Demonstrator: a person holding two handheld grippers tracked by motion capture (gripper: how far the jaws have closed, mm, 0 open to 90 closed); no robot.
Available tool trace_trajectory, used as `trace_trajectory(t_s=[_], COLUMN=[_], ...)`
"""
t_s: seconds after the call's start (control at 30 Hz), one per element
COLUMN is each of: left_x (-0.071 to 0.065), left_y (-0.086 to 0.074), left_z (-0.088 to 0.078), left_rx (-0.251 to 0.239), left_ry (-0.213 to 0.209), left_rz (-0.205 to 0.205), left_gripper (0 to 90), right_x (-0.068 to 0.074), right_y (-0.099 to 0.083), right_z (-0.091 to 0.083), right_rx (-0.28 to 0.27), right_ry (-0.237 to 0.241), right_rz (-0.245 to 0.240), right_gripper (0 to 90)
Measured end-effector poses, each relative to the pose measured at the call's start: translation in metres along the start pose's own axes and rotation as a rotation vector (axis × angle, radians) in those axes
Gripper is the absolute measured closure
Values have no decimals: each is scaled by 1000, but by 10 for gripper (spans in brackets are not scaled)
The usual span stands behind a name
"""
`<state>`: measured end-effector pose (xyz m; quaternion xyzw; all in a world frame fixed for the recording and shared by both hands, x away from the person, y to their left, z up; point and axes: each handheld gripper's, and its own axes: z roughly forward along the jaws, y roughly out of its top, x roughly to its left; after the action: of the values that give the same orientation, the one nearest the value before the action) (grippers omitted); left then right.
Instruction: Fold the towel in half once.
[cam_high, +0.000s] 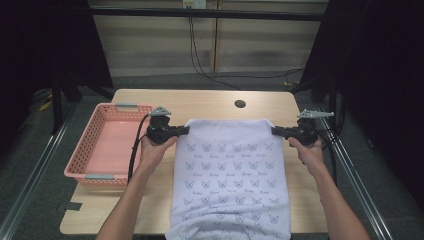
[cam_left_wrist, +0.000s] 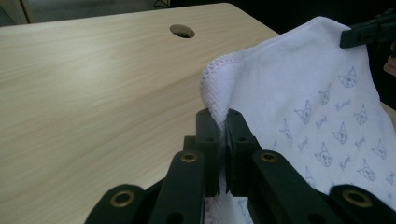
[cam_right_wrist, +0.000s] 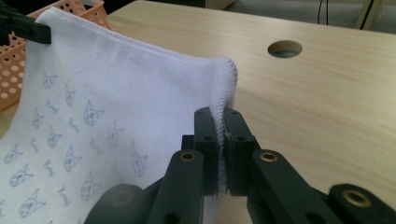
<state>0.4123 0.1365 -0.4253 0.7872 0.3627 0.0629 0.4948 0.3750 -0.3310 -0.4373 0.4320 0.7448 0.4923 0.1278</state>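
Note:
A white towel (cam_high: 230, 170) printed with small blue cat faces lies down the middle of the wooden table (cam_high: 210, 102), its near end hanging over the front edge. My left gripper (cam_high: 186, 130) is shut on the towel's far left corner (cam_left_wrist: 215, 93). My right gripper (cam_high: 274, 131) is shut on the far right corner (cam_right_wrist: 224, 88). Both corners are lifted off the table, and the far hem stretches between the two grippers. In the left gripper view the other gripper's jaws (cam_left_wrist: 369, 32) pinch the opposite corner. In the right gripper view the left one's jaws (cam_right_wrist: 23, 29) do the same.
A pink plastic basket (cam_high: 92, 145) stands at the table's left side, beside my left hand. A round cable hole (cam_high: 240, 104) sits in the tabletop beyond the towel. Bare wood lies between the towel's far hem and the table's back edge.

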Motion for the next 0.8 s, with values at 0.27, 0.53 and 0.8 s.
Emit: trace_trajectory(t_s=[0.27,0.53,0.8], left_x=[8,17,14], left_y=[14,42,74], left_z=[-9,-21,-39], left_rx=[-45,-103,-154], left_ry=[5,16,46], left_rz=[-17,-16,37], left_gripper=[865,866,866], right_x=[3,1,0], right_y=[30,64,97], right_z=[-6,-8,-11], right_rx=[-43,-75,-107], right_ry=[-5,-21,-30], right_rz=[-22,-37,-46], right_gripper=[861,863,863])
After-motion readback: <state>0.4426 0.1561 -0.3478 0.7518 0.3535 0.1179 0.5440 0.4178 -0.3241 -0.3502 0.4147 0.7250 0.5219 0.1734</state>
